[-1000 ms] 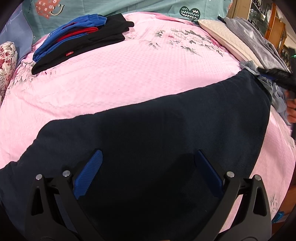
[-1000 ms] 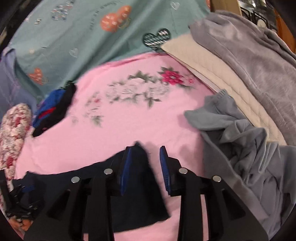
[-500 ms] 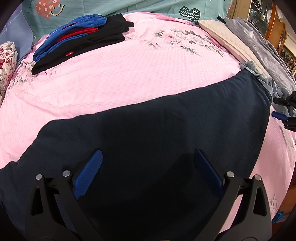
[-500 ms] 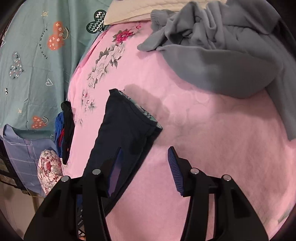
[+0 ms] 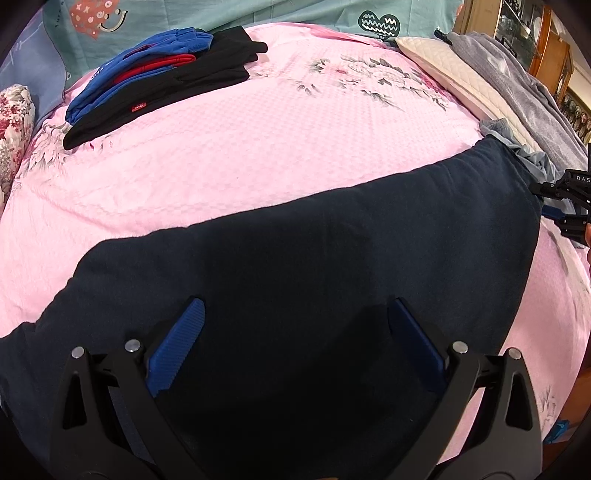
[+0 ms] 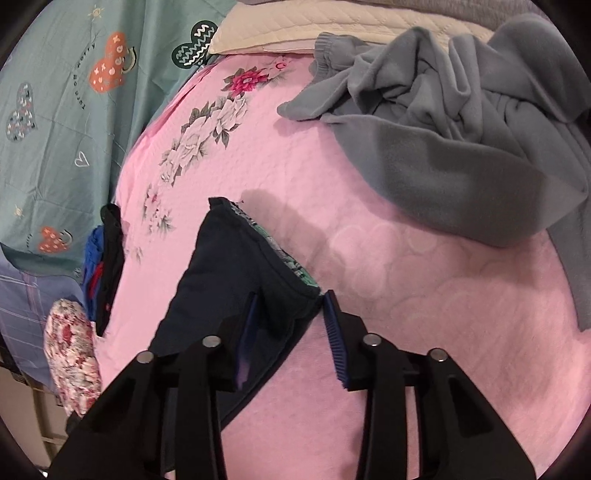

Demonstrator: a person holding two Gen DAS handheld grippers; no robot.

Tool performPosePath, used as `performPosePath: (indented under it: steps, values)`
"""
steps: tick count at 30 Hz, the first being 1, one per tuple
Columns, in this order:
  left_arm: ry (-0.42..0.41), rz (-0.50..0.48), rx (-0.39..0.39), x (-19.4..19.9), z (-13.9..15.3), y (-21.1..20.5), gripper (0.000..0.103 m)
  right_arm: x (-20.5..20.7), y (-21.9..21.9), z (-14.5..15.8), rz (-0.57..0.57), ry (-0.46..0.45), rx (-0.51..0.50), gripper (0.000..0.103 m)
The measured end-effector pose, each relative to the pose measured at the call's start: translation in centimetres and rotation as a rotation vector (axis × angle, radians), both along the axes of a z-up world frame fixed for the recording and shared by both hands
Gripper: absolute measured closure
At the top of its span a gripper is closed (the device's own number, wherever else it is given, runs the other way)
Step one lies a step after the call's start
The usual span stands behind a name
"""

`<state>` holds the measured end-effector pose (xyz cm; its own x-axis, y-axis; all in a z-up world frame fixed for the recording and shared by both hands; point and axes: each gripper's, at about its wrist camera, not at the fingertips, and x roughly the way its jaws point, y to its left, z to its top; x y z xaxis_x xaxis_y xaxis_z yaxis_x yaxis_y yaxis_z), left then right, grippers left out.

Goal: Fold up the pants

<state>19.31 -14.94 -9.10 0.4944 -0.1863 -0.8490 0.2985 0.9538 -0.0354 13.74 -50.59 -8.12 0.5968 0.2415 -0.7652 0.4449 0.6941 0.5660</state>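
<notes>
Comparing with half a second back, the right gripper (image 6: 290, 314) has slid in closer to the waistband end of the navy pants (image 5: 314, 295), and its fingers have narrowed a bit around that corner. The left gripper (image 5: 295, 325) hasn't budged at all, same hover over the middle of the fabric.

The pants are a soft, fleecy dark navy, spread flat in a long band across the pink bedspread (image 5: 258, 140), which has a quilted bumpy weave and printed flowers. At the waistband a patterned greenish lining (image 6: 286, 258) peeks out along the folded edge.

Further off sit a neat stack of folded blue, red and black clothes (image 5: 159, 85), a rumpled grey fleece garment (image 6: 461, 147) and a cream quilted pillow (image 6: 314, 26).

Left gripper's jaws are spread wide, blue ribbed pads (image 5: 177, 345) low above the pants, holding nothing. Right gripper's jaws are partly apart, straddling the waistband corner, with cloth between them but not pinched yet; the right pad sits just beside the fabric edge
</notes>
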Motion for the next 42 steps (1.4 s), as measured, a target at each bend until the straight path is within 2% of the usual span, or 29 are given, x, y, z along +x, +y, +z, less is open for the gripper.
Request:
performPosePath:
  steps: [3, 7, 10, 13, 18, 21, 24, 28, 30, 33, 36, 38, 40, 42]
  values:
    - [0.0, 0.0, 0.005, 0.0, 0.0, -0.1, 0.002, 0.1, 0.3, 0.1, 0.001, 0.005, -0.031, 0.07]
    - [0.0, 0.0, 0.004, 0.0, 0.0, 0.0, 0.002, 0.3, 0.5, -0.2, 0.02, -0.014, -0.041, 0.087]
    - [-0.001, 0.0, 0.004, 0.0, 0.0, -0.1, 0.002, 0.0, 0.3, 0.0, 0.021, -0.049, -0.02, 0.089]
    - [-0.001, -0.001, 0.004, 0.0, 0.0, -0.1, 0.002, -0.8, 0.8, 1.5, 0.036, -0.114, -0.035, 0.089]
    - [-0.003, 0.001, -0.025, 0.1, 0.1, 0.3, 0.002, -1.3, 3.8, 5.3, 0.111, -0.22, -0.142, 0.089]
    - [-0.001, 0.026, -0.086, -0.1, 0.7, 1.5, 0.002, -1.5, 7.1, 7.6, 0.192, -0.293, -0.216, 0.089]
    - [0.0, 0.086, -0.17, -0.7, 2.0, 4.7, 0.002, -2.0, 11.5, 9.4, 0.301, -0.371, -0.301, 0.089]
    - [-0.059, 0.188, -0.193, -2.0, 3.5, 9.3, 0.002, -3.0, 18.3, 10.2, 0.494, -0.449, -0.374, 0.089]
    - [-0.084, 0.242, -0.185, -2.9, 3.8, 11.4, 0.002, -3.5, 21.5, 9.6, 0.601, -0.453, -0.395, 0.09]
    - [-0.086, 0.287, -0.186, -3.8, 3.8, 13.4, 0.002, -4.4, 27.0, 7.1, 0.794, -0.421, -0.431, 0.09]
    - [-0.082, 0.304, -0.183, -4.3, 3.6, 14.4, 0.002, -4.7, 30.6, 4.3, 0.912, -0.357, -0.504, 0.09]
    - [-0.08, 0.307, -0.181, -4.5, 3.4, 14.8, 0.002, -4.7, 31.4, 3.0, 0.955, -0.322, -0.54, 0.089]
    - [-0.076, 0.3, -0.178, -4.7, 3.2, 15.0, 0.002, -5.0, 31.4, 2.8, 0.983, -0.317, -0.544, 0.077]
    - [-0.081, 0.292, -0.168, -5.0, 3.1, 15.0, 0.002, -5.7, 30.7, 3.8, 0.999, -0.343, -0.524, 0.065]
